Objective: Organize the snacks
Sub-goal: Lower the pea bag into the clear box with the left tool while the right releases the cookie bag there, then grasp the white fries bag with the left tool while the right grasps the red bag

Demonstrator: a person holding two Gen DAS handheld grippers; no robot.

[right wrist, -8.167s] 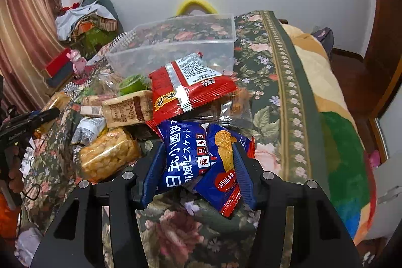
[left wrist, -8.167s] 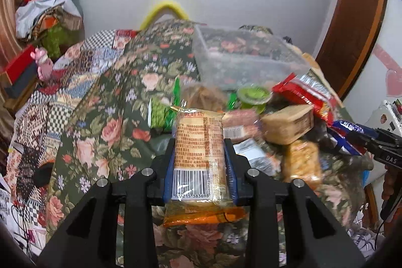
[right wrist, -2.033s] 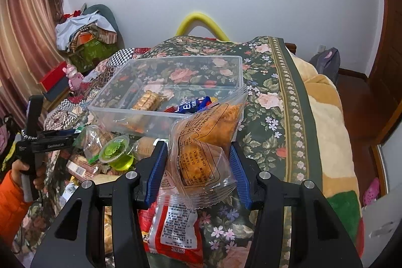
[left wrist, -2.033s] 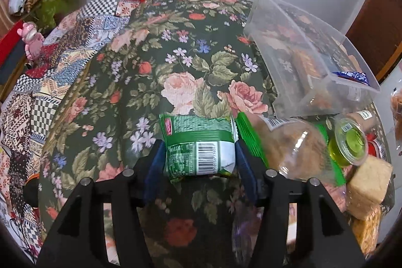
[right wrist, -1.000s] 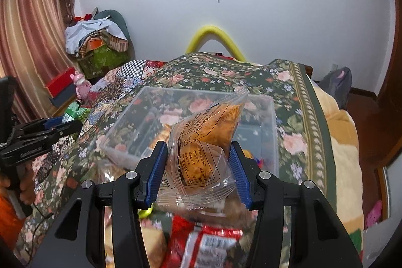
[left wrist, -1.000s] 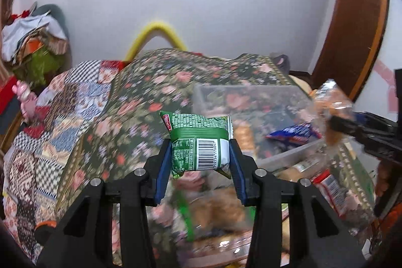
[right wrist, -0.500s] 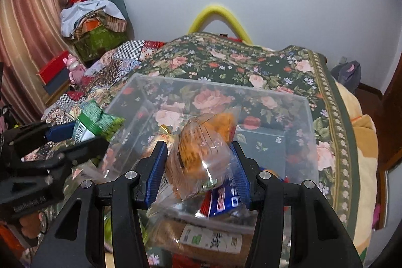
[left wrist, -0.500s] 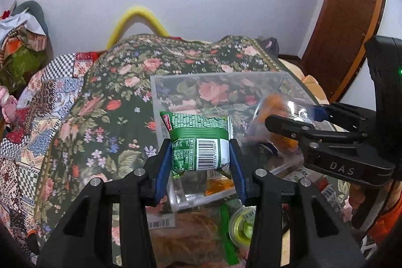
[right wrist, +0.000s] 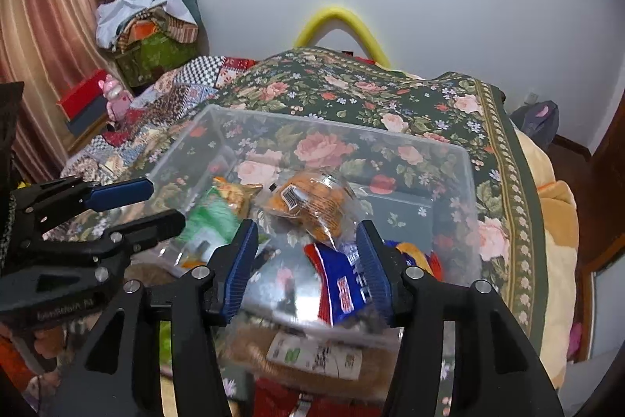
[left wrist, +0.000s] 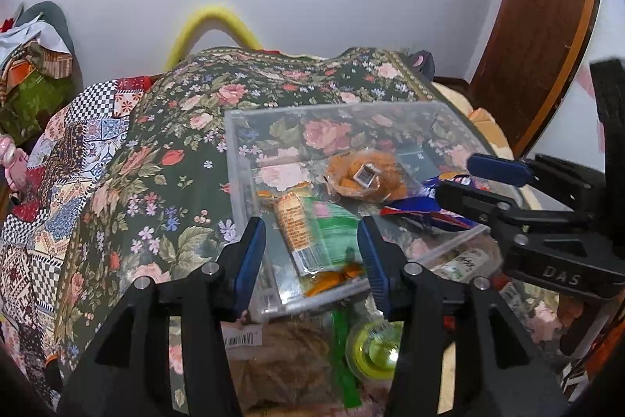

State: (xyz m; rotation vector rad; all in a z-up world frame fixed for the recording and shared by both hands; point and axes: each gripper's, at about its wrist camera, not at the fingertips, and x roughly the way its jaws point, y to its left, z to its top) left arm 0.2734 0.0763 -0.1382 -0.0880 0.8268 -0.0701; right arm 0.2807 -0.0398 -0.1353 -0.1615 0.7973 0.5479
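Note:
A clear plastic bin point(left wrist: 238, 159) point(right wrist: 465, 182) sits on the floral bedspread. Inside lie a green packet point(left wrist: 332, 229) point(right wrist: 213, 213), an orange wafer pack point(left wrist: 295, 225), a clear bag of orange snacks point(left wrist: 363, 178) point(right wrist: 312, 202) and a blue packet point(left wrist: 429, 210) point(right wrist: 347, 292). My left gripper point(left wrist: 312, 253) point(right wrist: 129, 206) is open and empty over the bin's near left corner. My right gripper point(right wrist: 304, 260) point(left wrist: 476, 182) is open and empty over the bin's near edge.
In front of the bin lie more snacks: a green jelly cup point(left wrist: 377, 346), a brown bag point(left wrist: 281, 366), a labelled pack point(right wrist: 312, 354) and a red packet point(right wrist: 281, 401). The floral bedspread point(left wrist: 164, 174) falls off at the left. A door point(left wrist: 539, 38) stands at the right.
Both grippers have opened. The green packet dropped from the left gripper and the bag of orange snacks dropped from the right gripper; both now lie in the bin.

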